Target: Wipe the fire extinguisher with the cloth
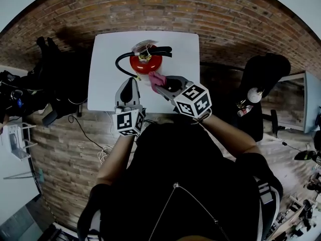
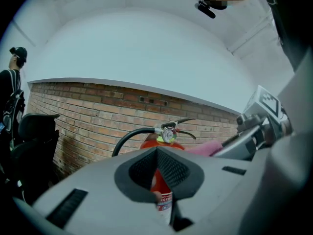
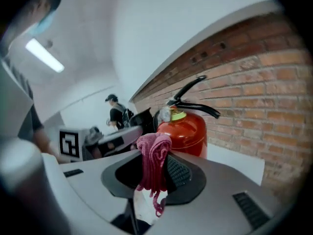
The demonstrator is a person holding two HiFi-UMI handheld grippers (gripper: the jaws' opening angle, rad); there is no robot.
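Observation:
A red fire extinguisher [image 1: 145, 63] with a black hose and lever stands on the white table [image 1: 108, 79]. My right gripper [image 1: 159, 87] is shut on a pink cloth [image 1: 156, 78], which is at the extinguisher's near side. In the right gripper view the cloth [image 3: 153, 155] hangs bunched between the jaws of that gripper [image 3: 155, 163], just before the red body [image 3: 188, 129]. My left gripper [image 1: 132, 80] is shut and holds nothing, its tip just left of the extinguisher. In the left gripper view the extinguisher [image 2: 168, 133] shows past the closed jaws of this gripper [image 2: 157, 153].
A brick wall [image 2: 98, 116] rises behind the table. A black chair [image 1: 266, 69] stands to the right and dark bags [image 1: 55, 79] lie to the left. Cables [image 1: 85, 129] run over the floor. A person [image 3: 117, 111] stands far off.

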